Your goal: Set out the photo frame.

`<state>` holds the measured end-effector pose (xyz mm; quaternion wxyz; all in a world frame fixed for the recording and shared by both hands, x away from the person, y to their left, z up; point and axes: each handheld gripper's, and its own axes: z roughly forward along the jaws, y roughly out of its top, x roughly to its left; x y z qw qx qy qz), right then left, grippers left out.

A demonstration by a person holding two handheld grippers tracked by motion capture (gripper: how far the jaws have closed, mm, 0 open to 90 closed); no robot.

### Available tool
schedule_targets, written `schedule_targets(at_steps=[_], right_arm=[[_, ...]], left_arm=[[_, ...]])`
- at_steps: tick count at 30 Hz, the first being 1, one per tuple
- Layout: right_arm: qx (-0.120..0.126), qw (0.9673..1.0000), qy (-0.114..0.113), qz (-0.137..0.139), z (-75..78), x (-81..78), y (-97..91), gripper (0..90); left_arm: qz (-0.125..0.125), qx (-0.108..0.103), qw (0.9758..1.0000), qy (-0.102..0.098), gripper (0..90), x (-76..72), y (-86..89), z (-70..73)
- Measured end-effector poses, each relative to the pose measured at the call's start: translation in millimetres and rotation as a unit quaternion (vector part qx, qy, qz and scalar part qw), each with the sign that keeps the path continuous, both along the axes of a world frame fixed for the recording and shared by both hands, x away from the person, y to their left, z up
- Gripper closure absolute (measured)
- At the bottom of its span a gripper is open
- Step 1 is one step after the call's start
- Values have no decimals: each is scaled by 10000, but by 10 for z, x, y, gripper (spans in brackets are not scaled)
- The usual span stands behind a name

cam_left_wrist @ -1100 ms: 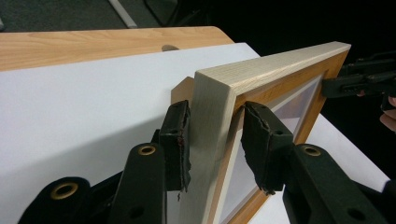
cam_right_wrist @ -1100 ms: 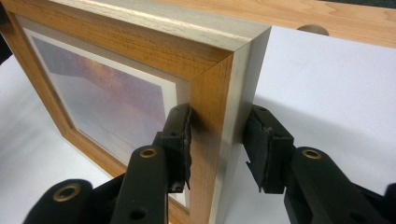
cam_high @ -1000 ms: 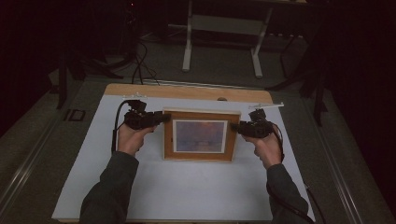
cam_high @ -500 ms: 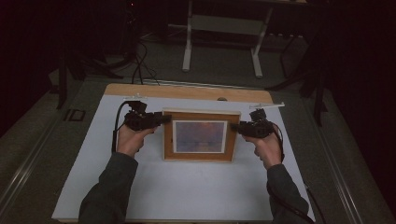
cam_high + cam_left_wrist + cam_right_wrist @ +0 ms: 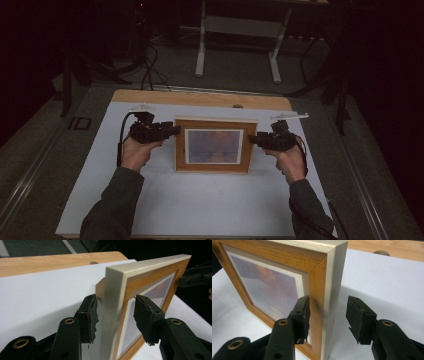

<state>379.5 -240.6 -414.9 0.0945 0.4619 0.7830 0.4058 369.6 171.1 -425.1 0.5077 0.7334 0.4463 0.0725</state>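
Observation:
A wooden picture frame (image 5: 215,145) with a purple and orange print stands up on the white sheet (image 5: 200,205), its face toward the person. My left gripper (image 5: 172,130) is at the frame's left edge. In the left gripper view the frame edge (image 5: 112,305) lies between the open jaws (image 5: 116,317), with a gap on each side. My right gripper (image 5: 252,140) is at the right edge. There too the frame's side (image 5: 329,290) runs between the open jaws (image 5: 328,317). A small wooden block (image 5: 100,288) sticks out behind the frame.
The white sheet covers most of a wooden table, whose bare strip (image 5: 200,97) runs along the far edge with a small round knob (image 5: 238,106) on it. Beyond the table are a white metal stand (image 5: 235,45) and cables (image 5: 150,70) on the dark floor.

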Motion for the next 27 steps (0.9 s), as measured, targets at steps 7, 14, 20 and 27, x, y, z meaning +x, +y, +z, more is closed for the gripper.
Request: schedule_targets(at_steps=[7, 14, 20, 27], right_arm=[[-72, 9999, -77, 97, 35, -58, -56, 542], [-163, 9997, -64, 166, -7, -124, -130, 576], [-240, 9994, -7, 231, -83, -176, -176, 594], [-401, 9987, 41, 317, -181, -222, -180, 594]], left_arm=[[106, 449, 9988, -166, 528, -90, 26, -13], [206, 878, 9955, -304, 520, -233, 31, -41], [229, 1094, 9931, -353, 512, -344, 43, -99], [328, 1325, 9899, -375, 503, -451, 57, -198]])
